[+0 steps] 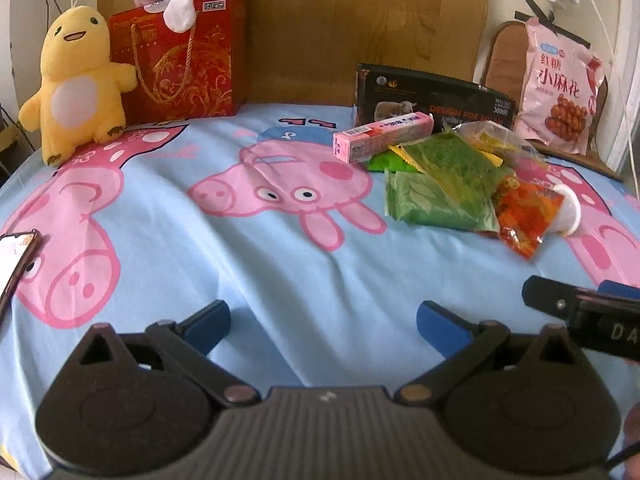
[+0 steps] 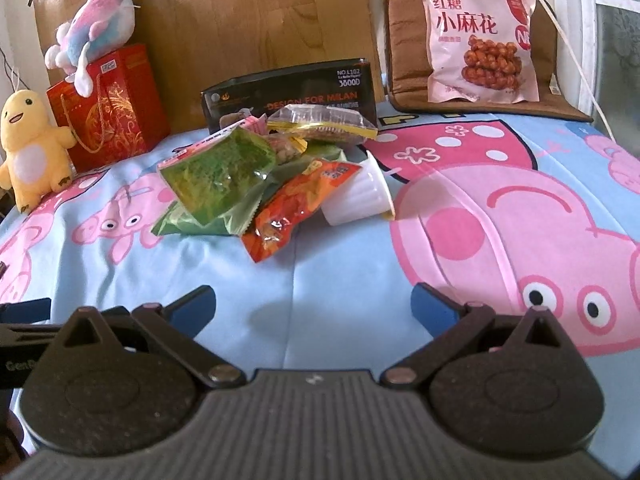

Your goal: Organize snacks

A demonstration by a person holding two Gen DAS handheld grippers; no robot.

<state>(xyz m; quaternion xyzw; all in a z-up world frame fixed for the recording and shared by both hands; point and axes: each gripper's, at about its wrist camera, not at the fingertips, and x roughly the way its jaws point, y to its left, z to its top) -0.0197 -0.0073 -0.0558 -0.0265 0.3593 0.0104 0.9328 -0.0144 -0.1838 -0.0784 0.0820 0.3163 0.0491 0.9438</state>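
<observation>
A pile of snacks lies on the cartoon bedsheet: green packets point(image 1: 444, 184) point(image 2: 218, 178), an orange packet point(image 1: 524, 216) point(image 2: 296, 208), a white jelly cup point(image 1: 568, 210) point(image 2: 358, 196), a pink box point(image 1: 384, 136) and a clear bag with yellow edges point(image 2: 322, 120). A black box point(image 1: 432, 100) point(image 2: 288, 96) stands behind them. A big pink snack bag point(image 1: 558, 88) point(image 2: 480, 36) leans on a brown cushion. My left gripper point(image 1: 323, 322) is open and empty, near the bed's front. My right gripper point(image 2: 313, 304) is open and empty, short of the pile; it also shows in the left wrist view point(image 1: 580, 308).
A yellow plush duck point(image 1: 76, 84) point(image 2: 30, 148), a red gift bag point(image 1: 180, 60) point(image 2: 108, 108) with a pastel plush point(image 2: 92, 32) on top stand at the back left. A phone point(image 1: 16, 260) lies at the left edge. A wooden headboard point(image 1: 360, 20) is behind.
</observation>
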